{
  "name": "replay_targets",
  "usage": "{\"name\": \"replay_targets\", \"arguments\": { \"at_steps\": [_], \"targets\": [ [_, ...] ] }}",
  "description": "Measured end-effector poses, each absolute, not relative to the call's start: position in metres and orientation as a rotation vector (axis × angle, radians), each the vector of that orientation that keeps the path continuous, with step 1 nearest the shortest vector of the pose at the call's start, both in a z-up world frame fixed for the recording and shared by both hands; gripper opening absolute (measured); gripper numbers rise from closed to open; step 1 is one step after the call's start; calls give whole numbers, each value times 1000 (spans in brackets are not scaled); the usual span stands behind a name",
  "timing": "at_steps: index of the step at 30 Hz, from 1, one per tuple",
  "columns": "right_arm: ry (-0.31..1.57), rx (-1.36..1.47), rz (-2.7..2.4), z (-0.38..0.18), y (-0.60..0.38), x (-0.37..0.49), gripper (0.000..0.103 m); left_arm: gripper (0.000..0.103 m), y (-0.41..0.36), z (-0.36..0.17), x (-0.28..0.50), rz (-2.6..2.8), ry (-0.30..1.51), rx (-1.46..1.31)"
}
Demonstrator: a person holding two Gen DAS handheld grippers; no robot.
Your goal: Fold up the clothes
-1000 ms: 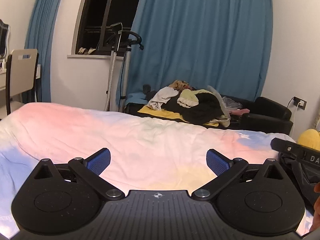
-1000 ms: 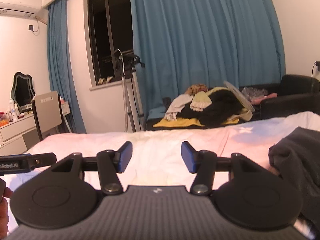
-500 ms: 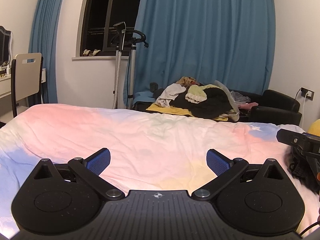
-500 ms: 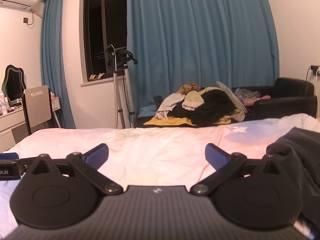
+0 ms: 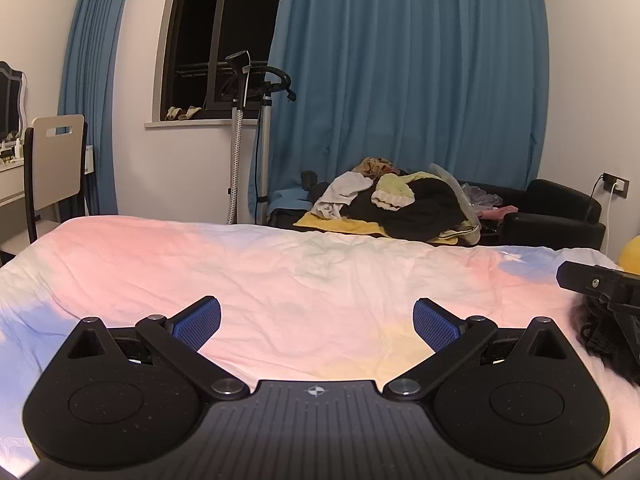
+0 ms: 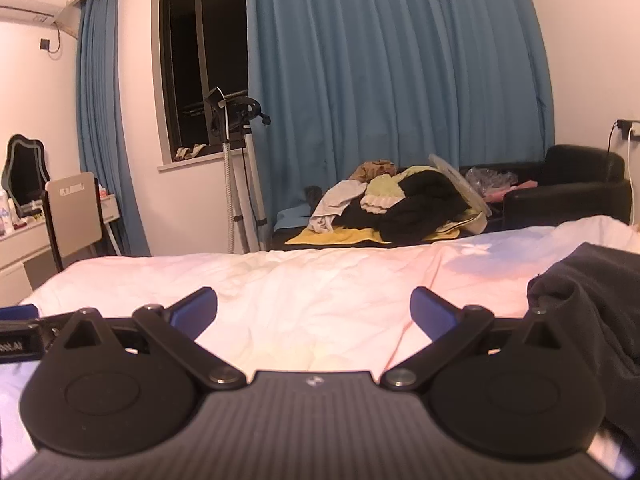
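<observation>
A dark garment lies crumpled on the bed at the right edge of the right wrist view; a bit of it shows at the far right of the left wrist view. My left gripper is open and empty, low over the pastel bedspread. My right gripper is open and empty, just left of the garment. The right gripper's arm shows in the left wrist view; the left gripper shows at the left edge of the right wrist view.
A pile of mixed clothes lies on a low black sofa beyond the bed. A garment steamer stand is by the window. A chair and dressing table stand at the left. Blue curtains hang behind.
My right gripper has opened wide from a narrower gap. Both grippers have tilted slightly, so the view has shifted. My left gripper stays open.
</observation>
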State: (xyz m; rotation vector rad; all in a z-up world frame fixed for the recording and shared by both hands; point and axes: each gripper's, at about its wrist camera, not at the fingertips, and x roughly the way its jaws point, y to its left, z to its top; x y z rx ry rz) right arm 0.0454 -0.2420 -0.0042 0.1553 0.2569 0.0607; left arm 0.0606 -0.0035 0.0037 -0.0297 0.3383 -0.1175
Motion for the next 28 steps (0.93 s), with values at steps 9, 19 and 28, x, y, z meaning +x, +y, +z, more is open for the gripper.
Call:
{"name": "replay_targets", "arguments": {
  "at_steps": [9,19,28],
  "targets": [
    [270,164,76,0,-242,41,103,103,-9,7,48,-102,308,-5],
    [274,157,77,-1,-241,43,103,103,-9,5,52,-81,311,-6],
    [286,153,69,-3,-240,45,103,103,-17,5,25,-88,314,5]
  ]
}}
